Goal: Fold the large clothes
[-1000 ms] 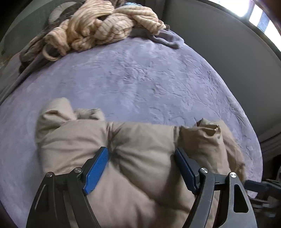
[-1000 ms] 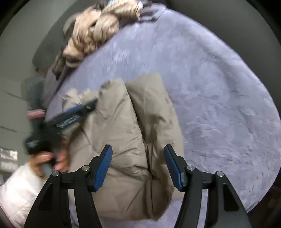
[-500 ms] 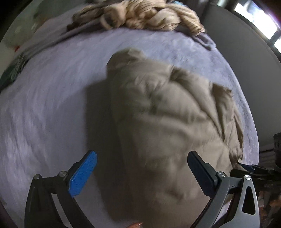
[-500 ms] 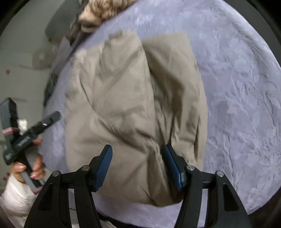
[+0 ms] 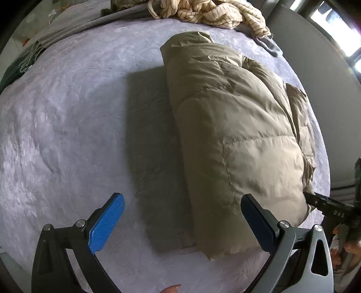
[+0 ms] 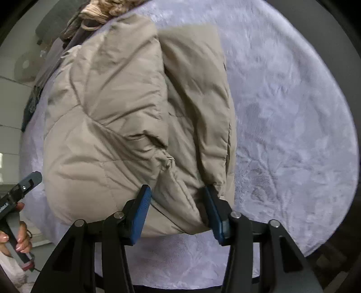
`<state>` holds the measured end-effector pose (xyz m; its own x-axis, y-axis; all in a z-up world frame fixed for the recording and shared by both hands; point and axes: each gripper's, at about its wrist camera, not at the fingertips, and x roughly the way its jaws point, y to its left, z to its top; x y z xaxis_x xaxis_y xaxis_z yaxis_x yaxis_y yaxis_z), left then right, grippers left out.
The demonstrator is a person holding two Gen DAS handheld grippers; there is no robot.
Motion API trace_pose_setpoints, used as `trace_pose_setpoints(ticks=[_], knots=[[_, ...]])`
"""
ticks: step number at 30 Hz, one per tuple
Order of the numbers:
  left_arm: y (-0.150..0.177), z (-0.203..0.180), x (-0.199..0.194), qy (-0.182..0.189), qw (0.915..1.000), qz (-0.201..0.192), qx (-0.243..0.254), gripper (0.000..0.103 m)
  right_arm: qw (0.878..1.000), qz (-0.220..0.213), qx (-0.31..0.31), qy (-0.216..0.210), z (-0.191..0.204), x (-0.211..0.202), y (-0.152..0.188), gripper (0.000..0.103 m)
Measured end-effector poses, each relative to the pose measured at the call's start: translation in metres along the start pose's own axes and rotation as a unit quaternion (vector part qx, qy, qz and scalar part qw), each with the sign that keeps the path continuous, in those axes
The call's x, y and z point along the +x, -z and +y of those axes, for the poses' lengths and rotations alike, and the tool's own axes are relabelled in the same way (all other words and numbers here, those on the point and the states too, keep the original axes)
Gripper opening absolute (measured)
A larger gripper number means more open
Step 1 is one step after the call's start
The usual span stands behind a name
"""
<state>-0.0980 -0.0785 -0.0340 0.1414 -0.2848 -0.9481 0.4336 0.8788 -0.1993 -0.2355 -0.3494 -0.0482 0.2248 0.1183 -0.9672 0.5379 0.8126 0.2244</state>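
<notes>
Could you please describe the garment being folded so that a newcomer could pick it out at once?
Start from the lavender bedspread that covers the whole bed. The beige puffer jacket lies folded into a thick bundle in the middle of it. Unlike the striped cream clothes heaped at the far edge, it is plain, padded and quilted.

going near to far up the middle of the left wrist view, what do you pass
left gripper, jaws wide open with nothing between them → bare lilac blanket → folded beige puffer jacket → striped cream garment heap at the far edge
</notes>
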Motion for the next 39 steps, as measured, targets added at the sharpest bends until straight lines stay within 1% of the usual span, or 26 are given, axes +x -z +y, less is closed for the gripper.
trace_pose_setpoints(ticks=[3, 4, 7, 10, 11, 13, 17, 18, 19, 21, 23, 24, 26, 29, 31, 34, 39], knots=[[0.003, 0.004, -0.006, 0.005, 1.0, -0.006, 0.005, 0.103, 1.0, -0.017, 0.0, 0.025, 0.01, -0.012, 0.009, 0.055], [0.006, 0.006, -0.009, 0.007, 0.9999, -0.009, 0.008, 0.103, 0.999, -0.021, 0.0, 0.034, 0.014, -0.016, 0.013, 0.059], [0.008, 0.011, -0.013, 0.007, 0.9998, -0.012, 0.016, 0.103, 0.998, -0.038, 0.001, 0.054, 0.027, -0.025, 0.026, 0.067], [0.012, 0.019, -0.017, 0.01, 0.9997, -0.014, 0.014, 0.103, 0.997, -0.048, 0.005, 0.068, 0.035, -0.029, 0.028, 0.068], [0.013, 0.022, -0.018, 0.012, 0.9998, -0.014, 0.012, 0.103, 0.996, -0.051, 0.007, 0.07, 0.037, -0.031, 0.031, 0.069], [0.012, 0.027, -0.018, 0.012, 0.9998, -0.013, 0.009, 0.103, 0.996, -0.052, 0.008, 0.069, 0.036, -0.04, 0.027, 0.074], [0.006, 0.029, -0.01, 0.022, 0.9997, -0.004, -0.002, 0.103, 0.996, -0.054, 0.01, 0.064, 0.036, -0.049, 0.024, 0.076], [0.004, 0.029, -0.007, 0.024, 0.9997, -0.002, -0.004, 0.103, 0.997, -0.056, 0.01, 0.058, 0.036, -0.052, 0.022, 0.081], [0.001, 0.027, -0.004, 0.026, 0.9996, 0.0, -0.009, 0.103, 0.997, -0.06, 0.01, 0.046, 0.033, -0.056, 0.019, 0.083], [-0.009, 0.025, 0.0, 0.035, 0.999, 0.003, -0.027, 0.103, 0.998, -0.066, 0.011, 0.023, 0.024, -0.06, 0.007, 0.083], [-0.018, 0.02, 0.004, 0.046, 0.9981, 0.004, -0.04, 0.103, 0.998, -0.061, 0.019, -0.001, 0.01, -0.058, -0.011, 0.083], [-0.023, 0.017, 0.008, 0.045, 0.9981, 0.006, -0.041, 0.103, 0.998, -0.057, 0.029, -0.016, 0.002, -0.056, -0.021, 0.085], [-0.033, 0.009, 0.016, 0.035, 0.9986, 0.011, -0.038, 0.103, 0.996, -0.054, 0.048, -0.047, -0.012, -0.054, -0.038, 0.086], [-0.043, 0.001, 0.027, 0.037, 0.9981, 0.018, -0.047, 0.103, 0.994, -0.04, 0.063, -0.079, -0.028, -0.04, -0.061, 0.086], [-0.05, -0.002, 0.033, 0.047, 0.9971, 0.02, -0.057, 0.103, 0.994, -0.026, 0.061, -0.084, -0.035, -0.03, -0.071, 0.086], [-0.057, -0.006, 0.04, 0.05, 0.9964, 0.022, -0.064, 0.103, 0.993, -0.01, 0.066, -0.099, -0.048, -0.014, -0.083, 0.086], [-0.064, -0.01, 0.046, 0.054, 0.9958, 0.026, -0.069, 0.103, 0.982, 0.005, 0.106, -0.156, -0.071, 0.011, -0.095, 0.086]])
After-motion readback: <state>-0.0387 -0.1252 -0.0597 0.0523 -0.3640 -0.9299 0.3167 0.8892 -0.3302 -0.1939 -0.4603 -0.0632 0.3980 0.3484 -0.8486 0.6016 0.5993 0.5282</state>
